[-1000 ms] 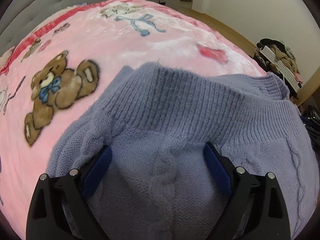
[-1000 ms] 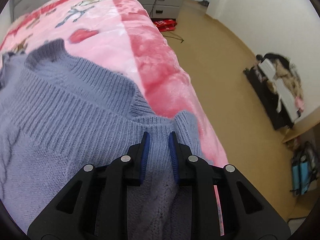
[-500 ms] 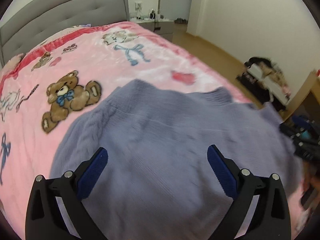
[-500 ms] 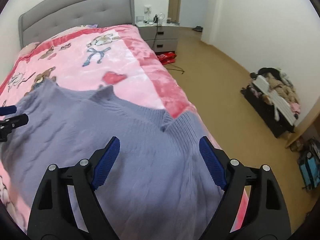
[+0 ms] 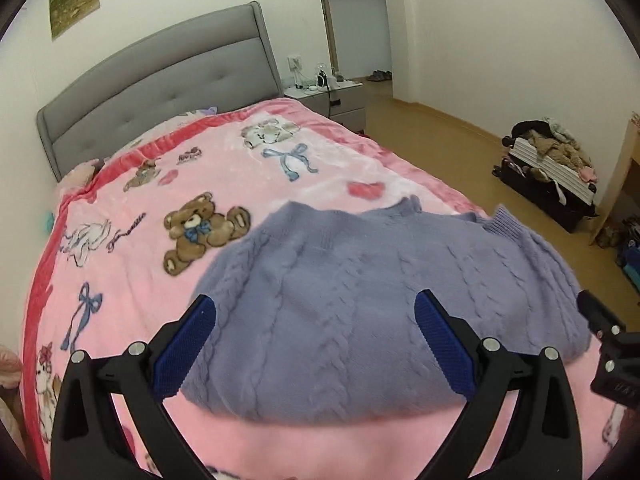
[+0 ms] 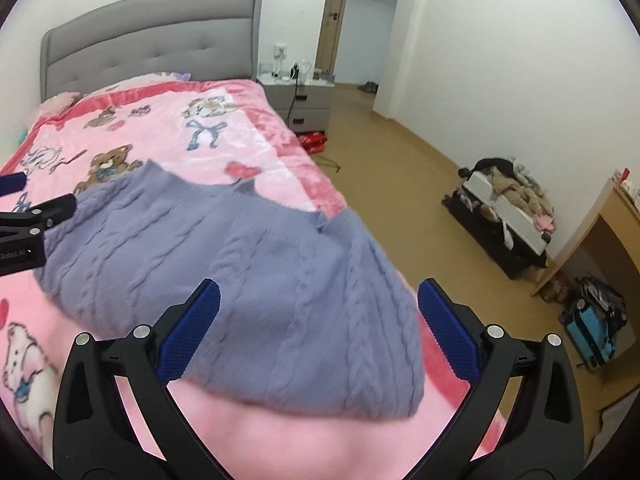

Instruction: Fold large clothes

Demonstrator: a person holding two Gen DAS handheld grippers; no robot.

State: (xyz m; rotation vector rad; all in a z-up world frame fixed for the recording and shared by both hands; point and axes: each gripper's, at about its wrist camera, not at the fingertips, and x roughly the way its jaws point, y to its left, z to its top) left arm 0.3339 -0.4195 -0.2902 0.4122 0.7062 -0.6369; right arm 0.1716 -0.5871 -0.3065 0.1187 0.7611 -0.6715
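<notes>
A lavender cable-knit sweater (image 5: 360,288) lies folded on the pink teddy-bear blanket (image 5: 152,280), near the bed's right edge; it also shows in the right wrist view (image 6: 240,264). My left gripper (image 5: 316,344) is open and empty, raised above the sweater's near left part. My right gripper (image 6: 318,330) is open and empty, raised above the sweater's near right part. The right gripper's tip shows at the right edge of the left wrist view (image 5: 604,328). The left gripper shows at the left edge of the right wrist view (image 6: 28,220).
A grey padded headboard (image 5: 160,80) stands at the far end of the bed. A nightstand (image 6: 304,100) sits beside it. On the wooden floor to the right are an open suitcase with clothes (image 6: 508,208), a wooden desk (image 6: 600,232) and a blue bag (image 6: 592,324).
One second ago my right gripper was shut on the sweater's ribbed edge; it has opened and let go. Both grippers have pulled back and up from the sweater, which now lies on the bed.
</notes>
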